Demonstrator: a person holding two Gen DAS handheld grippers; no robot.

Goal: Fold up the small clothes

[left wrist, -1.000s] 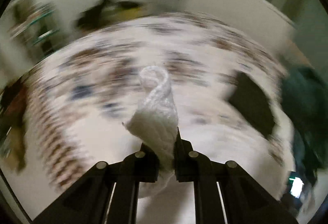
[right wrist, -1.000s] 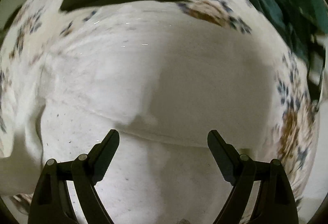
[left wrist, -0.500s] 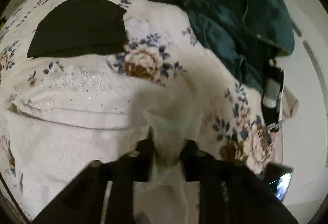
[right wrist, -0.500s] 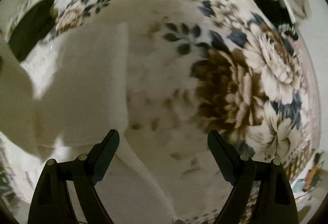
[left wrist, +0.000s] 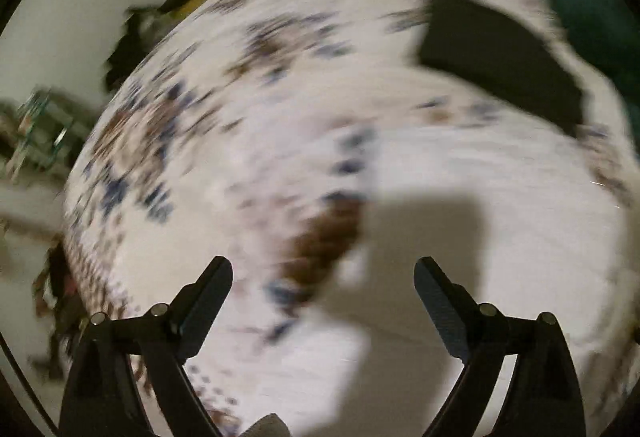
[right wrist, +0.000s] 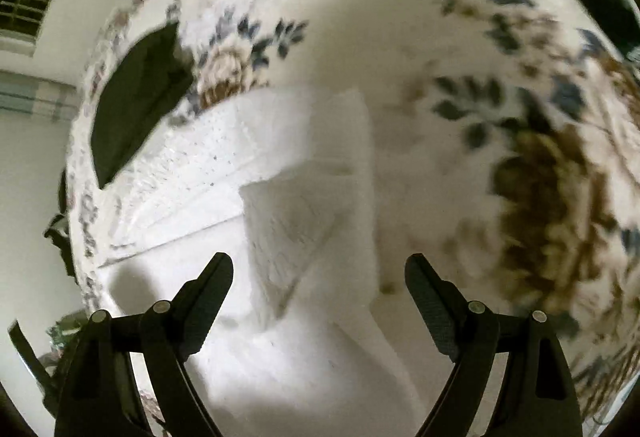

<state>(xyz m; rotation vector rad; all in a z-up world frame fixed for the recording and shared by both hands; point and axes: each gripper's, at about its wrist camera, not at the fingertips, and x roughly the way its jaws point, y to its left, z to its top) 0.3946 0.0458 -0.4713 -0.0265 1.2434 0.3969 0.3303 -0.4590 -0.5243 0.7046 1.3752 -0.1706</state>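
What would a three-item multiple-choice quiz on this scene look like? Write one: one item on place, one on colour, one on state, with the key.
1. Where does the white garment lie?
A. on the floral bedspread
B. on a bare wooden floor
C. inside a drawer

2. What colour is the flat folded cloth beyond the white garment?
A. red
B. black
C. yellow

3. How does the right gripper stand?
A. shut on the garment
B. shut on nothing
C. open, holding nothing

Key: 1 A, flower print shows around the garment; 2 B, it reads plainly black in both views; 3 C, its fingers stand wide apart over the garment.
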